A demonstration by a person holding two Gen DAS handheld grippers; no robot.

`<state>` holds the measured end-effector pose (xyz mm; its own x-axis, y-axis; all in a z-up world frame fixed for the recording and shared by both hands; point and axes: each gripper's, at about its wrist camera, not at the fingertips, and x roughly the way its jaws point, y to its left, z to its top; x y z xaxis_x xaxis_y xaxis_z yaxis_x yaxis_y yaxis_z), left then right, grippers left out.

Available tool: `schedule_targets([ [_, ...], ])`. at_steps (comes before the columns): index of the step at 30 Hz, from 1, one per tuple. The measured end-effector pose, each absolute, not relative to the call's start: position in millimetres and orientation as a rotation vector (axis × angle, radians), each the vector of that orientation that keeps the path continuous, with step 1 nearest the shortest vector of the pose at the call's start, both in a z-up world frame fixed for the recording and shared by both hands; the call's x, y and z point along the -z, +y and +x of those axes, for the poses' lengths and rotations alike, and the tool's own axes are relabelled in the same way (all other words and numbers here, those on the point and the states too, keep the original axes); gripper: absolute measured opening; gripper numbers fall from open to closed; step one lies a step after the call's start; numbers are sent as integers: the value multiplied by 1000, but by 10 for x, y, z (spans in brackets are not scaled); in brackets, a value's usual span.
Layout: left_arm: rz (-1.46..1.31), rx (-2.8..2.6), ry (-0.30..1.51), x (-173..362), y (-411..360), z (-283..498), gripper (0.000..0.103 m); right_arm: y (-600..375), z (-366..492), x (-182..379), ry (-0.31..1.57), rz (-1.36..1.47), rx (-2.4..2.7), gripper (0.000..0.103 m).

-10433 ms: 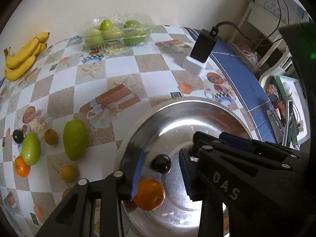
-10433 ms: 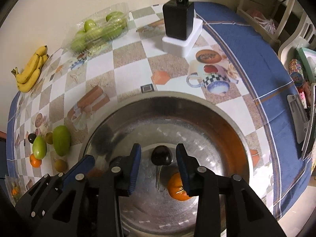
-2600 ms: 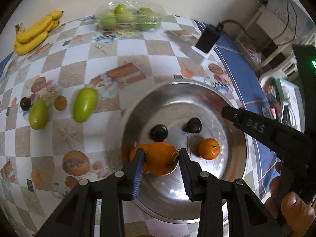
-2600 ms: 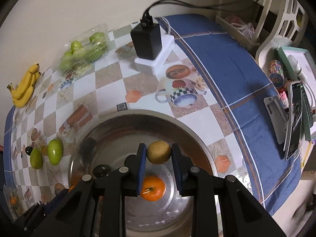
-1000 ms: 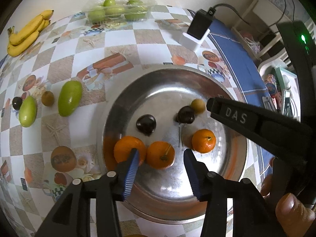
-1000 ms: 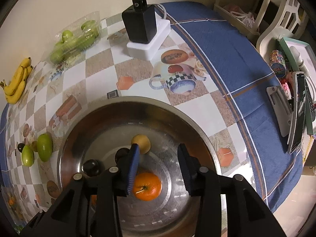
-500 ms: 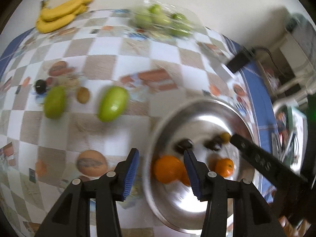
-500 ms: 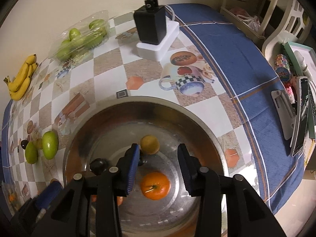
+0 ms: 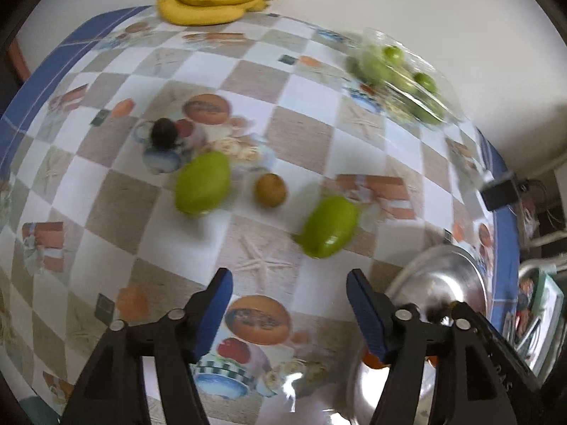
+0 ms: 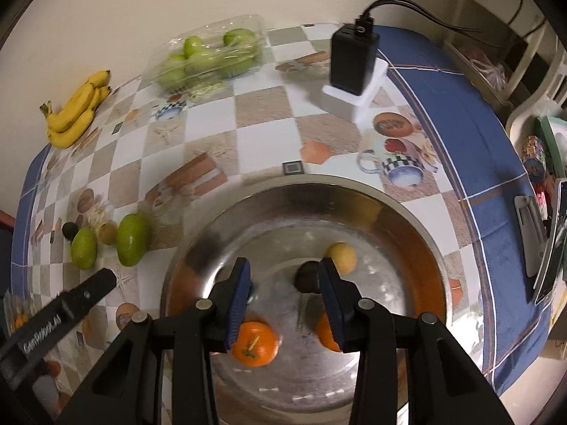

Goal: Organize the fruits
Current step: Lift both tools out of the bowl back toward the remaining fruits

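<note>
Left wrist view: my left gripper (image 9: 288, 304) hangs over the tablecloth (image 9: 304, 99), jaws opening with nothing between them. The nearer green mango (image 9: 327, 226) lies just beyond the fingertips, slightly right of their midline, long axis slanting from near-left to far-right. The other mango (image 9: 202, 182), a small brown fruit (image 9: 270, 190) and a dark plum (image 9: 163, 134) sit farther left. My right gripper (image 10: 285, 304) hovers over the steel bowl (image 10: 418, 226), partly parted, holding nothing. I judge the left hand nearer to the mango.
</note>
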<state>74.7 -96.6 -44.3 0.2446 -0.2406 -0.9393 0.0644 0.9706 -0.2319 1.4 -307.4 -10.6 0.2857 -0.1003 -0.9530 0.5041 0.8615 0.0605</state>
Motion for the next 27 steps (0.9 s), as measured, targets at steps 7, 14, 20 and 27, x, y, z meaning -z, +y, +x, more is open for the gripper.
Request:
schedule_targets([
  [7,-140,162,1309,497,-892,780,87,-3004,33,154,1232,370,397,60],
  [14,-111,136,1285,494,-852,796,101,-2963,69,206,1239,359,392,68],
  [20,-109,112,1282,517,-796,824,103,-2930,91,264,1251,336,394,82],
  [27,-115,95,1285,533,-780,825,103,-2896,100,313,1259,320,394,90],
])
